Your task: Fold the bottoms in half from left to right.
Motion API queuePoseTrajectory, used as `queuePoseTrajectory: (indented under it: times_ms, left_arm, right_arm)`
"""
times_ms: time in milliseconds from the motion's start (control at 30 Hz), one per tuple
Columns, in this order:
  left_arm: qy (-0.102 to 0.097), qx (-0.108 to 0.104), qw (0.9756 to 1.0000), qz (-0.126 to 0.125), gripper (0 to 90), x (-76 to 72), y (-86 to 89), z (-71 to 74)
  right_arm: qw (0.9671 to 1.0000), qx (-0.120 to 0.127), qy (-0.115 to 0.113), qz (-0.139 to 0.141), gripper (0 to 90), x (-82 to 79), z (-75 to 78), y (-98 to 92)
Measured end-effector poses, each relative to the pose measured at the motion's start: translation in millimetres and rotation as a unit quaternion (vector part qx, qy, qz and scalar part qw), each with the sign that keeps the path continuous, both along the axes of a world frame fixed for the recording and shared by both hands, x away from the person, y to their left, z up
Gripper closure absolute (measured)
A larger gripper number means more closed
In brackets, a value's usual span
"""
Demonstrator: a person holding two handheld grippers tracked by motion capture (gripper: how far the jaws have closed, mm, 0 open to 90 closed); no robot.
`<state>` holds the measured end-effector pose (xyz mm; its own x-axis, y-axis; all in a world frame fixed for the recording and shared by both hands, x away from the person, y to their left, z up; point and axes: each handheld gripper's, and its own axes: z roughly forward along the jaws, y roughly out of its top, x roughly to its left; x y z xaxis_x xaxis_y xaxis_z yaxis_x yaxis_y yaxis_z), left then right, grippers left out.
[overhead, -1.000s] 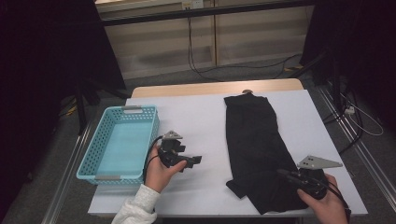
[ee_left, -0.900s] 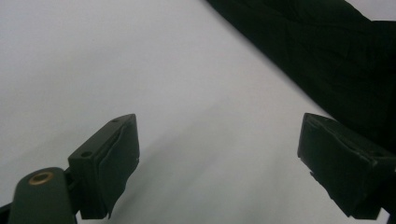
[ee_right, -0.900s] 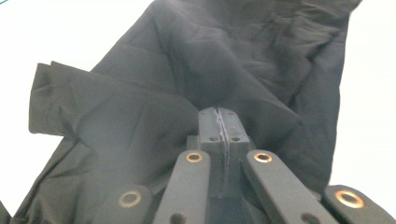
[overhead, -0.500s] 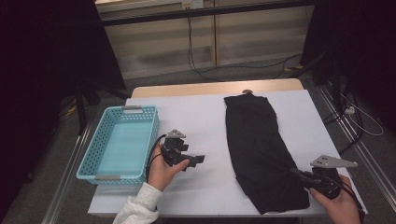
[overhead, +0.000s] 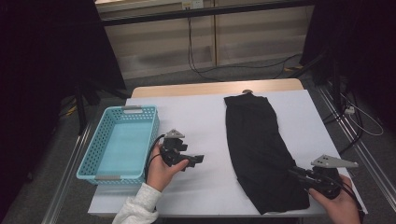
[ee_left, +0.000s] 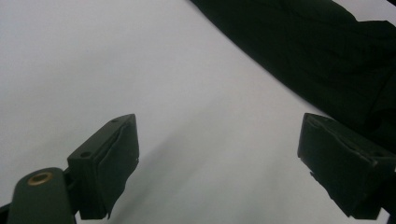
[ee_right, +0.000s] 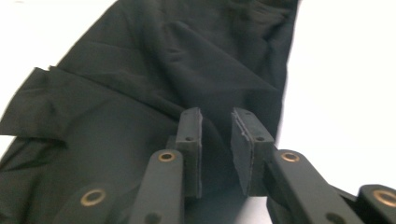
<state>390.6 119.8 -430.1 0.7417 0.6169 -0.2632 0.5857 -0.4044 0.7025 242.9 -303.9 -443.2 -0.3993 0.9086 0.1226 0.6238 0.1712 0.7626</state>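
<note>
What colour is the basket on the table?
The basket is light blue, a turquoise shade, with small holes in its walls. The high view shows it best.

You are sitting at a white rectangular worktop whose pale wooden far edge is showing beyond the white cover. Behind it a beige panelled wall is catching dim light, black cables are hanging down onto the grey floor, and dark curtains are closing in both sides.

Basket left on table; garment right, well apart.
</note>
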Motion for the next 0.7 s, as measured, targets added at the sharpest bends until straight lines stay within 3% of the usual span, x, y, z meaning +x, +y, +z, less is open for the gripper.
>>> queuePoseTrajectory:
  times_ms: [100, 200, 267, 333, 433, 500, 567, 633, 667, 700]
  left_arm:
    - [0.001, 0.000, 1.0000, -0.001, 12.8, -0.5, -2.0, -1.4]
    - [0.001, 0.001, 1.0000, -0.002, 12.8, 0.0, -1.8, -1.7]
    - [0.003, 0.000, 1.0000, 0.000, 12.8, -0.1, -1.5, -1.6]
    - [0.002, 0.000, 1.0000, 0.000, 12.8, -0.5, -1.8, -1.2]
    - [0.002, 0.001, 1.0000, -0.001, 12.8, -1.1, -2.2, -1.6]
    - [0.004, 0.003, 1.0000, 0.000, 12.8, -0.8, -1.9, -3.0]
    - [0.004, 0.004, 1.0000, -0.001, 12.8, -0.4, -1.4, -3.5]
    - [0.002, 0.006, 1.0000, 0.002, 12.8, -0.3, -0.4, -3.2]
    - [0.002, 0.006, 1.0000, 0.002, 12.9, -0.3, -0.4, -3.2]
    - [0.002, 0.005, 1.0000, 0.001, 12.8, -0.3, 0.5, -1.6]
  right_arm:
    - [0.9996, 0.000, -0.020, 0.020, 61.7, 1.3, 2.5, 18.4]
    - [0.9994, -0.007, -0.021, 0.025, 58.6, 6.6, 1.0, 29.4]
    - [0.9996, -0.011, -0.019, 0.018, 48.4, 16.0, -2.5, 37.8]
    - [0.9993, 0.011, -0.014, 0.034, 48.0, 20.6, -4.8, 43.6]
    - [0.9980, 0.003, -0.010, 0.062, 50.6, 18.6, -6.7, 55.2]
    - [0.9980, 0.005, -0.004, 0.064, 50.6, 15.6, -9.9, 62.8]
    - [0.9975, -0.019, 0.004, 0.067, 52.2, 15.1, -14.0, 69.2]
    - [0.9972, -0.021, 0.007, 0.072, 65.8, 15.2, -17.0, 70.1]
    - [0.9972, -0.021, 0.007, 0.072, 65.8, 15.2, -17.0, 70.1]
    - [0.9967, -0.016, 0.015, 0.079, 76.9, 13.7, -17.2, 68.6]
